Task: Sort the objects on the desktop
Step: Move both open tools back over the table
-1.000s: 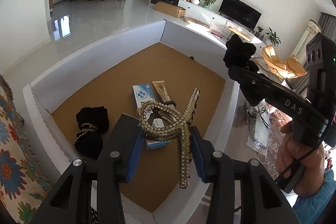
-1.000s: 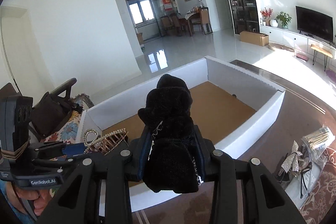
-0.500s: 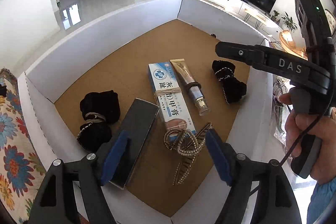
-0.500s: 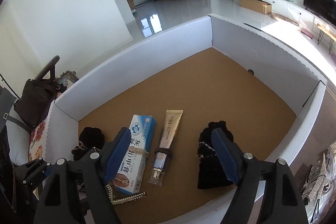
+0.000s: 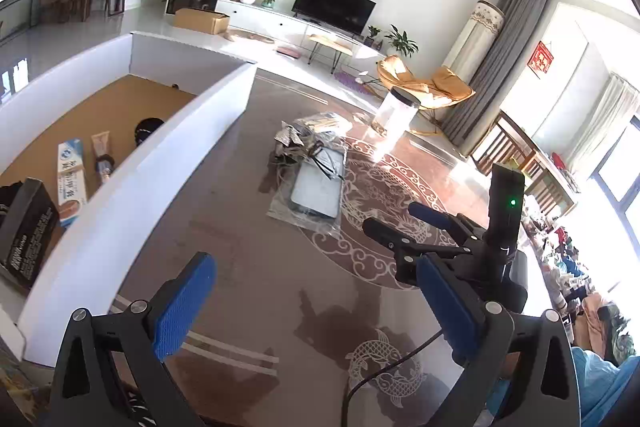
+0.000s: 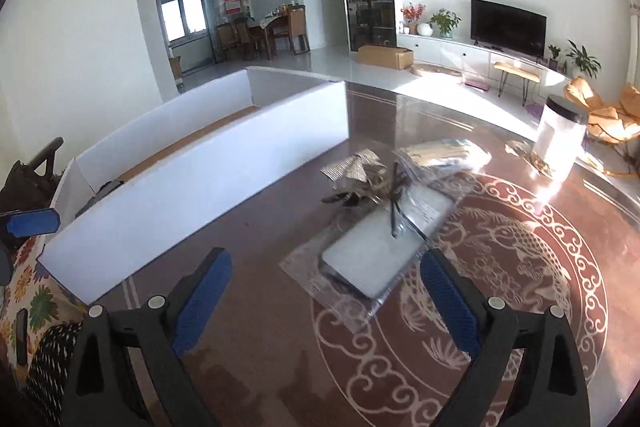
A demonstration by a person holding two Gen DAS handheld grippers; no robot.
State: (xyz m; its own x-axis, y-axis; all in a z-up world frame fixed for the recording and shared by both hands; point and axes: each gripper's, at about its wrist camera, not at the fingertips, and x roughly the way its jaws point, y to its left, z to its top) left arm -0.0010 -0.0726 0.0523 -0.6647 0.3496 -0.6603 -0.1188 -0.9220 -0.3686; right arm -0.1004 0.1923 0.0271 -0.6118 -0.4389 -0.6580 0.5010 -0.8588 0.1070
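Note:
My left gripper (image 5: 316, 307) hangs over the patterned brown table, right of the white box (image 5: 160, 163); its jaws are opening with nothing between them. My right gripper (image 6: 324, 303) is also opening and empty, just short of a flat white item in a clear bag (image 6: 372, 259). Inside the box lie a toothpaste carton (image 5: 70, 175), a tube (image 5: 102, 155), a black scrunchie (image 5: 148, 127) and a dark box (image 5: 24, 227). A silvery bow (image 6: 356, 171) and a clear packet (image 6: 440, 151) lie beyond the bagged item.
A clear jar with a black lid (image 6: 560, 139) stands at the table's far right. The white box wall (image 6: 192, 187) runs along the left. A floral cloth (image 6: 28, 291) lies at the near left. A person's hand and blue sleeve (image 5: 600, 387) hold the right gripper.
Both grippers let go of their loads, the hair clip and the black scrunchie, inside the box. Both opened wide and swung right, out of the box and over the table.

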